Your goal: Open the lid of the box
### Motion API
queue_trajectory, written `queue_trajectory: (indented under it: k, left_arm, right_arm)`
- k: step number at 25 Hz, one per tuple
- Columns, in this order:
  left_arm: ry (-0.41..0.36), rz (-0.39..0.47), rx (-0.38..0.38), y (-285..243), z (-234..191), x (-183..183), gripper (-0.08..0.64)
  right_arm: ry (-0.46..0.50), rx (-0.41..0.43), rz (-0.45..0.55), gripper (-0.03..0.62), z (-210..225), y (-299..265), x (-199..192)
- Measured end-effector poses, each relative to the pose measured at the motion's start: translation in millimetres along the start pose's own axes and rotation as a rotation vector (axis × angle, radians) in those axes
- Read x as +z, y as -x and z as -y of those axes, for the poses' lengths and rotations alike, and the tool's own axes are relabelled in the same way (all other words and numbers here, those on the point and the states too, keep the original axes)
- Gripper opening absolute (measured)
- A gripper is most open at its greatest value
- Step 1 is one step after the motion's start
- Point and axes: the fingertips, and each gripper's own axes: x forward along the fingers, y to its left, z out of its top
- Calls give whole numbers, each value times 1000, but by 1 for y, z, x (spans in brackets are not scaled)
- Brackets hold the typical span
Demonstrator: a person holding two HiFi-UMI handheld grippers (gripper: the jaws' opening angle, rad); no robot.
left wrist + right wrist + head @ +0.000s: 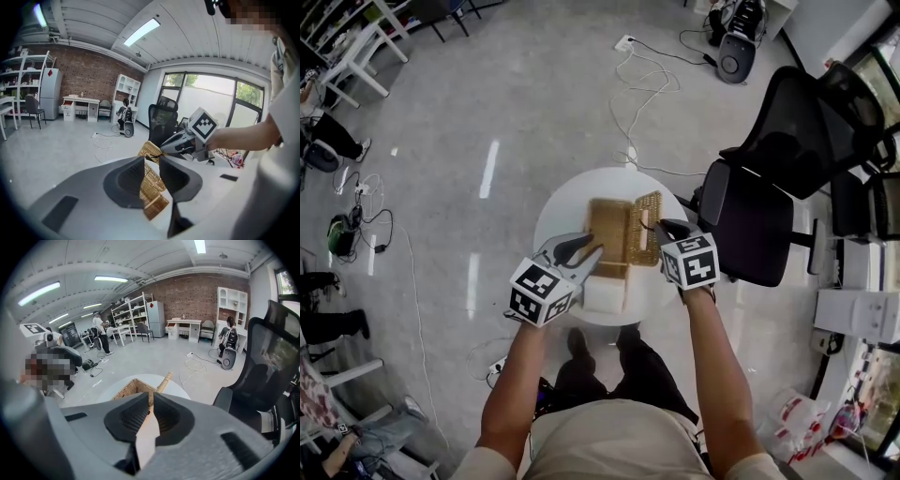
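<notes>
A woven wicker box (607, 234) sits in the middle of a round white table (558, 211). Its lid (646, 228) is swung up toward the right and stands tilted on the box's right side. My right gripper (661, 228) is shut on the lid's edge, and the left gripper view shows its tips (163, 151) pinching the lid (149, 149). My left gripper (591, 255) is at the box's near left side. In its own view the jaws (151, 173) hold the box's wall (152, 192) between the pads. The right gripper view shows the open box (129, 389) past nearly closed jaws (151, 401).
A white rectangular thing (605, 295) lies on the table's near edge, just below the box. A black office chair (769, 187) stands close on the right. White cables (637, 94) trail over the floor beyond the table.
</notes>
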Motion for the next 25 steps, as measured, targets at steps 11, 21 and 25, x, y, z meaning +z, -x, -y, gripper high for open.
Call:
queue_trajectory:
  k: [11,21,25]
  left_arm:
    - [-13,-2,18,17,-6,9,86]
    - [-15,-6,31,28,-12,16,83]
    - [-14,-9,37,32,-14,17,83]
  right_arm:
    - [-73,-17,-23,21,23,2,-14]
    - [-133,-26,-42,15,39,0,-28]
    - [-146,-41,-65,8,47,-2,-35]
